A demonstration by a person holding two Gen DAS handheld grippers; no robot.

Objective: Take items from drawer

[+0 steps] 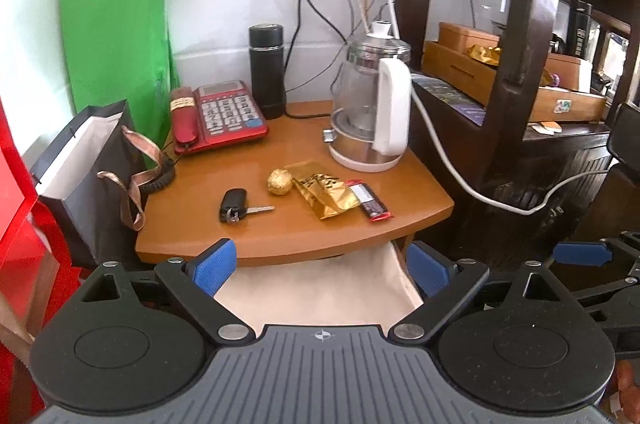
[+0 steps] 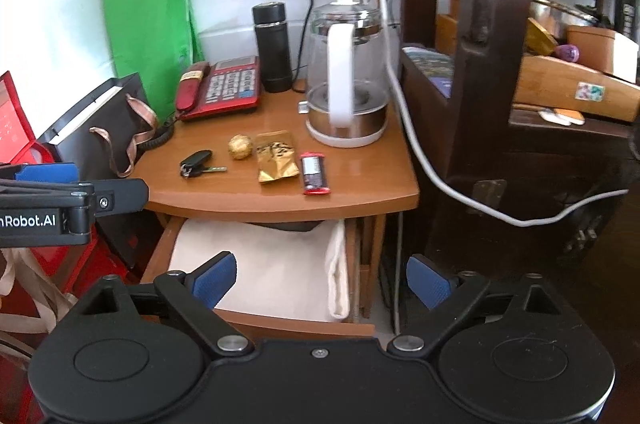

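Tongs wide over the open drawer

Both tongs stand wide and hold nothing. The left tongs (image 1: 320,270) hang above the front edge of the tabletop (image 1: 400,184), with the cloth in the drawer showing pale between their blue pads. The right tongs (image 2: 322,280) hover over the drawer (image 2: 256,324), which is pulled out below the tabletop's front edge; no thing lies between their pads.

Four things already lie in a row near the front edge of the tabletop: a key (image 2: 197,162) toward the left, a gold ball (image 2: 240,146) beside it, a gold pouch (image 2: 277,162) next, and a red bar (image 2: 315,173) nearest the right edge. Behind them stand a phone (image 2: 219,89), a flask (image 2: 273,46) and a kettle (image 2: 347,72).

What shows in the drawer is a folded cream cloth (image 2: 276,264), perhaps a bag, filling most of the floor, with a thick rolled fold along its right side and something dark at the back under the tabletop. It looks soft and limp, so it will likely sag and drag when lifted.

To take it well, I would bring the right tongs down on that thick right-hand fold, pinch through all the layers, and lift straight up before moving clear of the drawer's front wall. The left tongs could steady the drawer or catch the trailing end.
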